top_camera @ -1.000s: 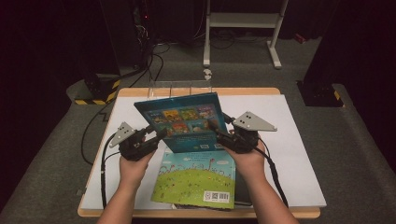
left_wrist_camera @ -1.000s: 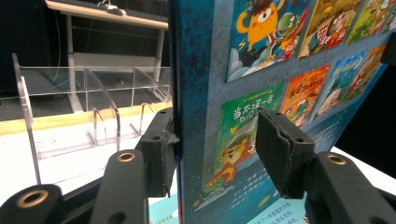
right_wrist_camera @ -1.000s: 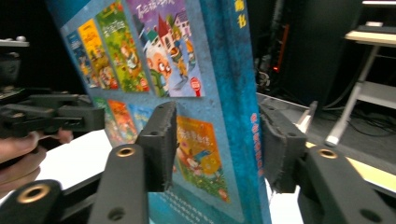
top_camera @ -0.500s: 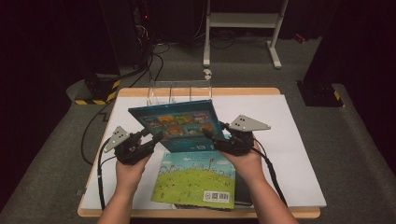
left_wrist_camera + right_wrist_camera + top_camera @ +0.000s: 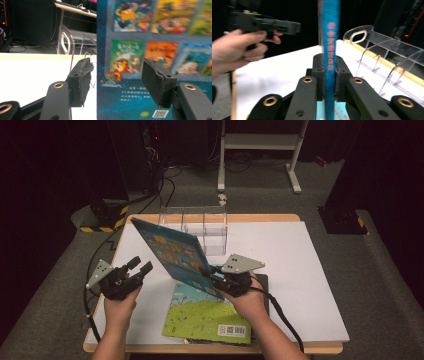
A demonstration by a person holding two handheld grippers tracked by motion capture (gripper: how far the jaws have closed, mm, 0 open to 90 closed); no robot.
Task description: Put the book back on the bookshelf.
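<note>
A thin blue picture book (image 5: pixel 174 256) hangs tilted above the table, its back cover with small cover pictures facing left. My right gripper (image 5: pixel 214 277) is shut on its lower spine edge; in the right gripper view the blue spine (image 5: pixel 329 55) stands clamped between the pads. My left gripper (image 5: pixel 139 267) is open, apart from the book on its left side. In the left gripper view the back cover (image 5: pixel 155 50) rises just beyond the open jaws. A second book with a green meadow cover (image 5: pixel 207 317) lies flat near the table's front edge.
A clear acrylic divider rack (image 5: pixel 200 226) stands at the back of the white table top (image 5: pixel 280 255), just behind the raised book. It also shows in the right gripper view as a rack (image 5: pixel 384 57) at right. Cables trail off the table's left side.
The left gripper has let go of the blue book and drawn back to the left. The right gripper alone now holds it, turned from level to steeply tilted on edge.
</note>
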